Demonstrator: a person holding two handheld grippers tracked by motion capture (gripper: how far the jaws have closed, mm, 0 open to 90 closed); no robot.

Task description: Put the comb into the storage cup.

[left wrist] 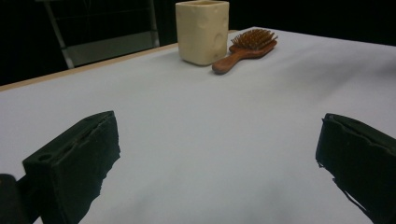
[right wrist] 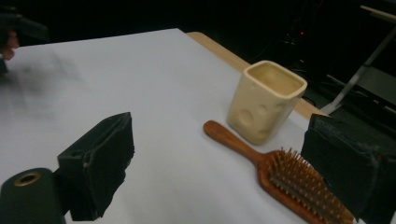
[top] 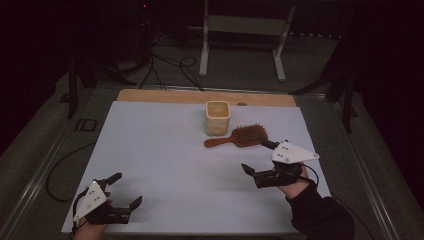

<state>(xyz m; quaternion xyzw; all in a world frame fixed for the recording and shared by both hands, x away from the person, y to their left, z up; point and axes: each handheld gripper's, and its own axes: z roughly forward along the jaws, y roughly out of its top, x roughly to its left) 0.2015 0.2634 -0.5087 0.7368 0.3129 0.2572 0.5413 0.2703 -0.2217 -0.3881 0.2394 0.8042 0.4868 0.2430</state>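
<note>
High view, wooden bristled hairbrush [top: 241,136], square dimpled cream cup [top: 217,118], right tool [top: 258,157] and left tool [top: 126,189] released

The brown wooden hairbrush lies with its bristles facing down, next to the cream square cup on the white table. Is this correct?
Not quite. The brown wooden hairbrush lies with its bristles facing up, as the right gripper view shows. It does lie next to the cream square cup on the white table.

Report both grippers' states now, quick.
Left gripper: open, holding nothing.
Right gripper: open, holding nothing, near the hairbrush.
</note>
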